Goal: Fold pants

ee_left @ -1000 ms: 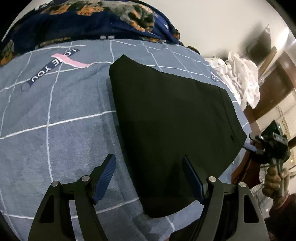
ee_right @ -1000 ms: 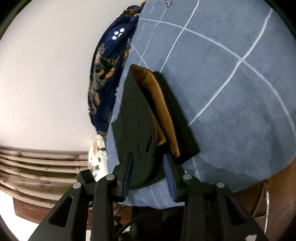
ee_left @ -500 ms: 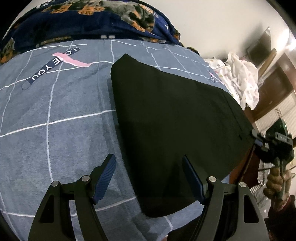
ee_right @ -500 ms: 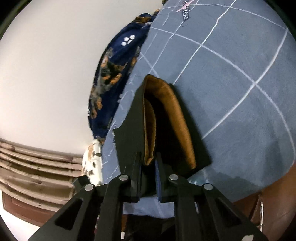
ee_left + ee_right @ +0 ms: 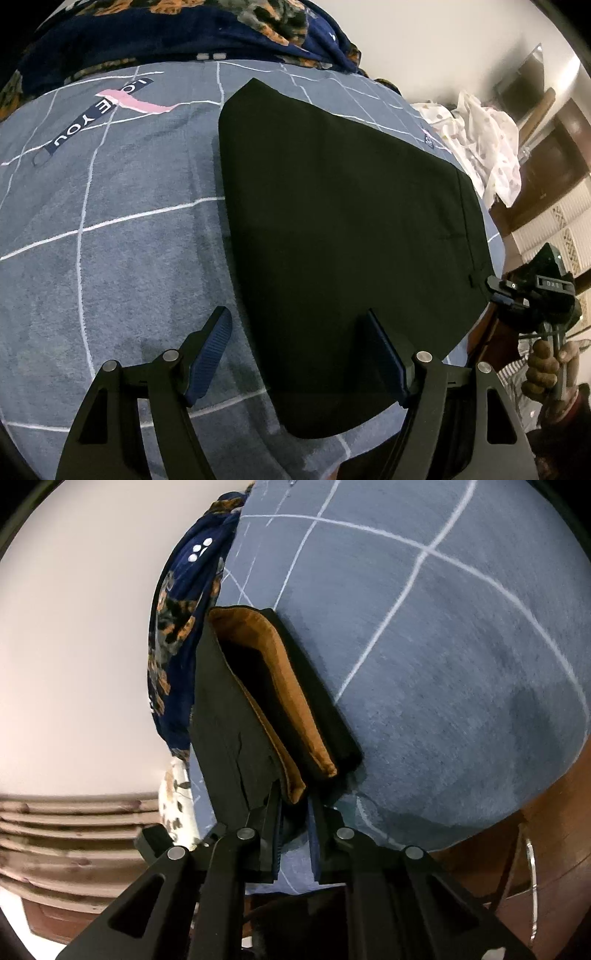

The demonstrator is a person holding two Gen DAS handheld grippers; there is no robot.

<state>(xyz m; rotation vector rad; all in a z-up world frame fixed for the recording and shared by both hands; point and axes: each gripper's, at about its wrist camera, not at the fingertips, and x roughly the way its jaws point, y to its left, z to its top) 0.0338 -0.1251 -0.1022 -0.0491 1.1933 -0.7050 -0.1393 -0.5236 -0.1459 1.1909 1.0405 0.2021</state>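
Black pants [image 5: 343,236] lie flat on the grey-blue checked bedspread [image 5: 122,258]. My left gripper [image 5: 299,354] is open just above the near edge of the pants, one finger over the bedspread, one over the cloth. My right gripper [image 5: 293,805] is shut on the waistband end of the pants [image 5: 236,723], where the orange-brown lining [image 5: 291,690] shows between the layers. The right gripper also shows in the left wrist view [image 5: 532,295] at the pants' far right corner.
A dark blue flowered blanket [image 5: 177,33] is bunched along the far edge of the bed. A white spotted cloth [image 5: 484,136] lies at the right by brown wooden furniture [image 5: 546,155]. The bed edge is right under the right gripper.
The right gripper closed on the waistband end and lifted its top layer slightly, so the lining gapes open. The left gripper stayed open in place.
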